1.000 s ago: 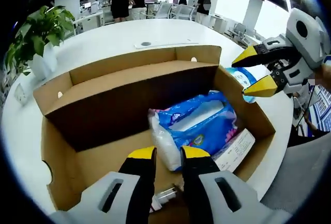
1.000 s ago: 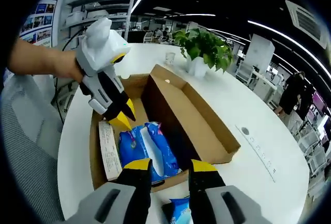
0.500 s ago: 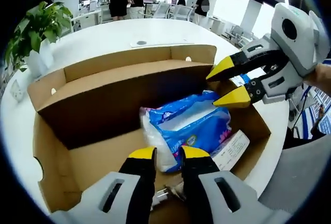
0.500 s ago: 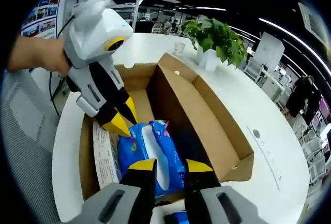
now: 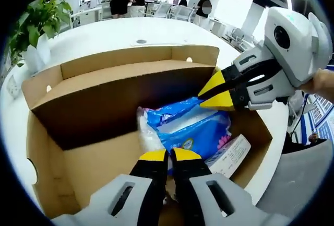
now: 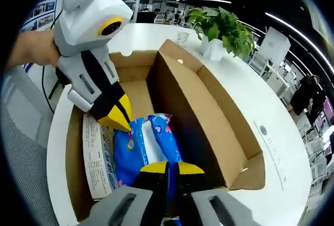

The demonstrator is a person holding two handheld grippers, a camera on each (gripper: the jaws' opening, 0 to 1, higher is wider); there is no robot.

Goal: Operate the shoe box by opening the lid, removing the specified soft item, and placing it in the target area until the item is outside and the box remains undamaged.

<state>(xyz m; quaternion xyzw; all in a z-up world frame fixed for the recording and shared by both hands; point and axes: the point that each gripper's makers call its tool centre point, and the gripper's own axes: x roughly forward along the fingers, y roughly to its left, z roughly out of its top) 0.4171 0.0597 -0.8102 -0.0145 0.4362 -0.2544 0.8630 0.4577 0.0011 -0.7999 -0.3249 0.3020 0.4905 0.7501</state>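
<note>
Right gripper view shows my right claw (image 6: 167, 167), open a second ago, now pinching the blue pack (image 6: 138, 150) in the box (image 6: 219, 127); my left claw (image 5: 166, 156) has closed on its other end, so it can lift out.

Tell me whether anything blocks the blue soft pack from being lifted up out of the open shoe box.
Nothing visible does. The lid is folded back and stands behind the blue soft pack, leaving the opening above it free. Both the left gripper and the right gripper appear closed on opposite ends of the pack. A paper slip lies beside it, not over it.
</note>
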